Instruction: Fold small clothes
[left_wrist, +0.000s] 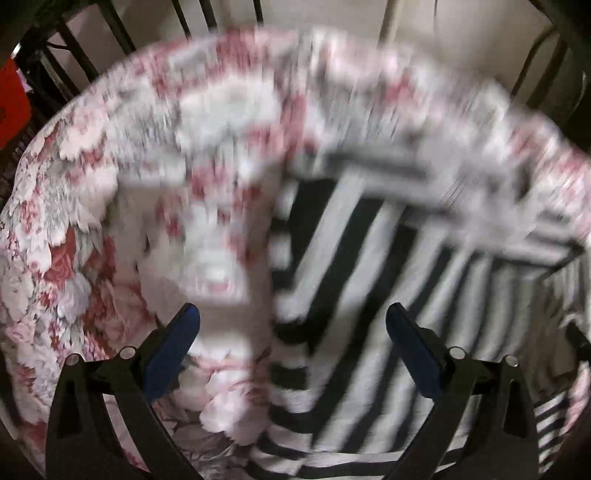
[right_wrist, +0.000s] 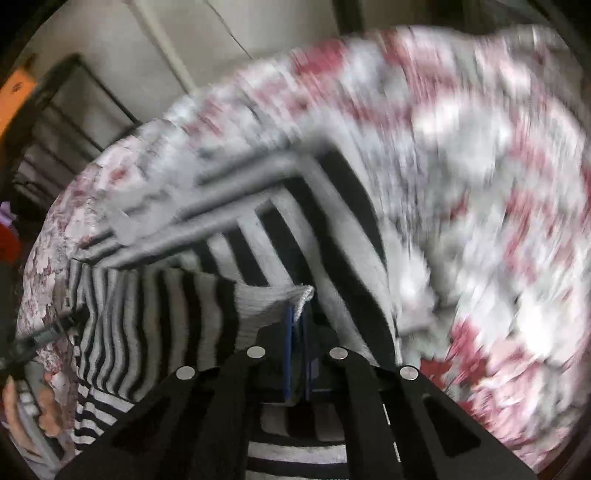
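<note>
The right hand-held gripper is clamped on a hem of the striped garment; the left hand-held gripper stands wide and holds nothing; the garment lies partly doubled on the floral bed cover; folding appears begun, with further folds left; beyond, dark bars.

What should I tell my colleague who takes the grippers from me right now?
Left gripper: open, empty, hovering over the black-and-white striped knit garment.
Right gripper: shut on a white edge of that garment.
The garment lies on the pink-and-white floral cloth.
Done: one edge gripped; both views are motion-blurred, so fold progress is unclear.
Left: finish the fold.
</note>
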